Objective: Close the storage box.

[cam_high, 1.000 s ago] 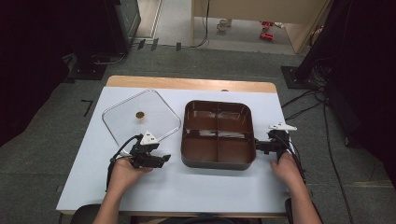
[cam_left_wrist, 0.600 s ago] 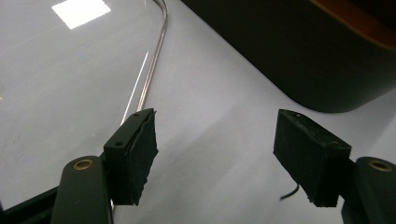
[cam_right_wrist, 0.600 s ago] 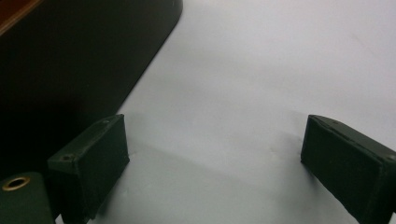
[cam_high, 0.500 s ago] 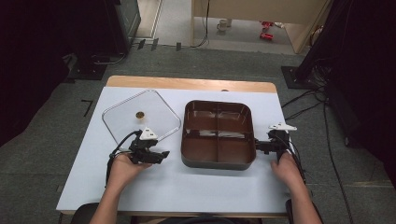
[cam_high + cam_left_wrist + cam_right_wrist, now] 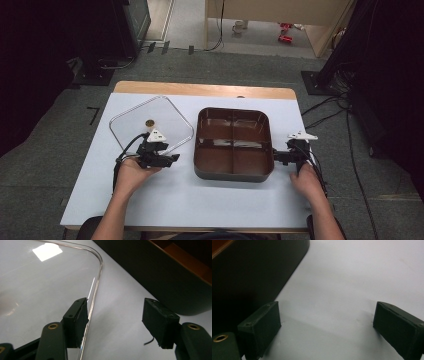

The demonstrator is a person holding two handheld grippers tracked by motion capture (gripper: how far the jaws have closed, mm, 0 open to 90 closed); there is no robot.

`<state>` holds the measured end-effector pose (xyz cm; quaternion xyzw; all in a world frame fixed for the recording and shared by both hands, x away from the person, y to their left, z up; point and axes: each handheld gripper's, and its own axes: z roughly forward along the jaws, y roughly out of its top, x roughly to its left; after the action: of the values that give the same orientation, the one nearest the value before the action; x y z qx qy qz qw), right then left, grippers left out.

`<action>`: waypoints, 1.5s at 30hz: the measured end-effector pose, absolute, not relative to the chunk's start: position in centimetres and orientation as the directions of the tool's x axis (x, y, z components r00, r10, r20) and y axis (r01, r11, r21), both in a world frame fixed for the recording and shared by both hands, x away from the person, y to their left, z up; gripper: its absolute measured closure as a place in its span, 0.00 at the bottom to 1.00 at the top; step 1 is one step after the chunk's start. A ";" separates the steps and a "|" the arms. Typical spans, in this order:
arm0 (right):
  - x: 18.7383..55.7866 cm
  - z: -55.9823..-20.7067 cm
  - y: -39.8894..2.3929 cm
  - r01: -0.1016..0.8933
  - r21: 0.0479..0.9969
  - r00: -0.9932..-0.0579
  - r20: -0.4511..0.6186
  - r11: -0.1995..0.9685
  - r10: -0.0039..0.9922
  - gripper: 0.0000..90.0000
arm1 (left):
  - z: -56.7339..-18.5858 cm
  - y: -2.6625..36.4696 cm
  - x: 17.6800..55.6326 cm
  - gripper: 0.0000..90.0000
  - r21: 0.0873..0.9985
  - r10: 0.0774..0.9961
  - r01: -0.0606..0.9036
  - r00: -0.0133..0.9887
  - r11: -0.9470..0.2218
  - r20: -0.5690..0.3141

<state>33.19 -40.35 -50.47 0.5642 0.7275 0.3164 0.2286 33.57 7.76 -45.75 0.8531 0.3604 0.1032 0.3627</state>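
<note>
Closing on the clear square plastic lid (image 5: 37, 285) lying left of the brown four-compartment tray (image 5: 233, 142), the left gripper (image 5: 115, 320) (jaws half-open, just narrowing, holding nothing) should straddle the lid's rim squarely before pinching.

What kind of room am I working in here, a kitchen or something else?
Probably a lab or recording room, not a kitchen. The white table stands on grey carpet, loose cables run across the floor, and dark equipment racks stand behind it.
</note>
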 end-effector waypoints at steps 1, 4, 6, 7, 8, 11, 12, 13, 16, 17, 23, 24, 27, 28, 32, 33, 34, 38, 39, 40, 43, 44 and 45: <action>33.2 -50.5 -40.3 0.676 0.718 -0.258 0.024 0.163 0.966 0.08 | -45.7 7.8 33.7 0.43 0.696 0.692 0.538 0.717 -0.475 -0.083; 33.2 -50.5 -40.3 0.676 0.718 -0.258 0.024 0.163 0.966 0.08 | -45.6 8.0 34.0 0.44 0.704 0.692 0.534 0.717 -0.468 -0.083; 33.2 -50.5 -40.4 0.676 0.718 -0.259 0.023 0.164 0.966 0.08 | -45.5 8.1 34.2 0.45 0.707 0.694 0.533 0.715 -0.465 -0.083; 33.2 -50.5 -40.3 0.676 0.718 -0.259 0.023 0.165 0.966 0.08 | -45.5 8.1 34.3 0.45 0.707 0.696 0.534 0.713 -0.464 -0.081; 33.2 -50.5 -40.3 0.676 0.718 -0.259 0.022 0.165 0.966 0.08 | -45.5 8.1 34.4 0.45 0.705 0.696 0.535 0.714 -0.465 -0.083; 33.2 -50.5 -40.3 0.676 0.719 -0.258 0.022 0.164 0.966 0.08 | -45.4 8.3 34.7 0.45 0.705 0.696 0.534 0.714 -0.466 -0.080; 33.2 -50.5 -40.3 0.676 0.719 -0.258 0.023 0.163 0.966 0.08 | -45.4 8.3 34.9 0.45 0.703 0.696 0.533 0.714 -0.470 -0.075; 33.2 -50.5 -40.3 0.675 0.719 -0.259 0.021 0.166 0.966 0.08 | -45.3 8.4 35.1 0.45 0.703 0.698 0.532 0.713 -0.473 -0.070; 33.2 -50.5 -40.3 0.675 0.719 -0.259 0.021 0.166 0.966 0.08 | -45.2 8.6 35.6 0.45 0.707 0.705 0.535 0.706 -0.464 -0.071; 33.2 -50.5 -40.3 0.675 0.719 -0.259 0.021 0.165 0.966 0.08 | -45.2 8.7 35.7 0.45 0.707 0.706 0.535 0.704 -0.463 -0.071; 33.2 -50.5 -40.3 0.676 0.718 -0.259 0.022 0.165 0.966 0.08 | -45.2 9.0 36.5 0.46 0.705 0.725 0.547 0.685 -0.451 -0.068; 33.2 -50.5 -40.3 0.676 0.719 -0.259 0.021 0.165 0.966 0.08 | -45.1 9.0 36.7 0.45 0.697 0.727 0.550 0.684 -0.459 -0.062; 33.2 -50.5 -40.3 0.676 0.719 -0.259 0.021 0.165 0.966 0.08 | -44.9 9.1 37.2 0.47 0.698 0.733 0.558 0.676 -0.448 -0.070; 33.2 -50.5 -40.3 0.676 0.718 -0.259 0.021 0.165 0.966 0.08 | -44.9 9.2 37.3 0.47 0.697 0.733 0.560 0.676 -0.448 -0.072; 33.2 -50.5 -40.3 0.675 0.719 -0.259 0.021 0.165 0.966 0.08 | -44.8 9.4 37.9 0.47 0.696 0.738 0.562 0.671 -0.446 -0.069; 33.2 -50.5 -40.3 0.676 0.718 -0.259 0.021 0.165 0.966 0.08 | -44.8 9.4 38.0 0.47 0.697 0.739 0.562 0.670 -0.445 -0.067; 33.2 -50.5 -40.3 0.676 0.719 -0.259 0.021 0.165 0.966 0.08 | -44.7 9.5 38.3 0.47 0.696 0.740 0.564 0.669 -0.445 -0.070; 33.2 -50.5 -40.3 0.676 0.719 -0.259 0.021 0.165 0.966 0.08 | -44.4 9.6 38.8 0.47 0.691 0.741 0.566 0.669 -0.449 -0.067; 33.2 -50.5 -40.3 0.675 0.719 -0.259 0.021 0.165 0.966 0.08 | -44.4 9.7 38.9 0.47 0.691 0.742 0.568 0.667 -0.447 -0.068; 33.2 -50.5 -40.3 0.675 0.719 -0.259 0.021 0.165 0.966 0.08 | -44.4 9.8 39.1 0.46 0.691 0.744 0.571 0.665 -0.444 -0.071; 33.2 -50.5 -40.3 0.675 0.719 -0.259 0.021 0.166 0.966 0.08 | -44.3 9.9 39.4 0.45 0.693 0.747 0.571 0.661 -0.441 -0.070; 33.2 -50.5 -40.3 0.675 0.719 -0.259 0.020 0.166 0.966 0.08 | -44.2 9.9 39.5 0.45 0.696 0.746 0.568 0.662 -0.438 -0.072; 33.2 -50.5 -40.3 0.675 0.719 -0.259 0.021 0.165 0.966 0.08 | -44.2 9.9 39.6 0.45 0.697 0.746 0.569 0.662 -0.437 -0.072</action>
<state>33.18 -40.34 -50.47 0.5636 0.7279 0.3157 0.2300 39.63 9.92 -44.15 0.8384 0.3922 0.1241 0.3576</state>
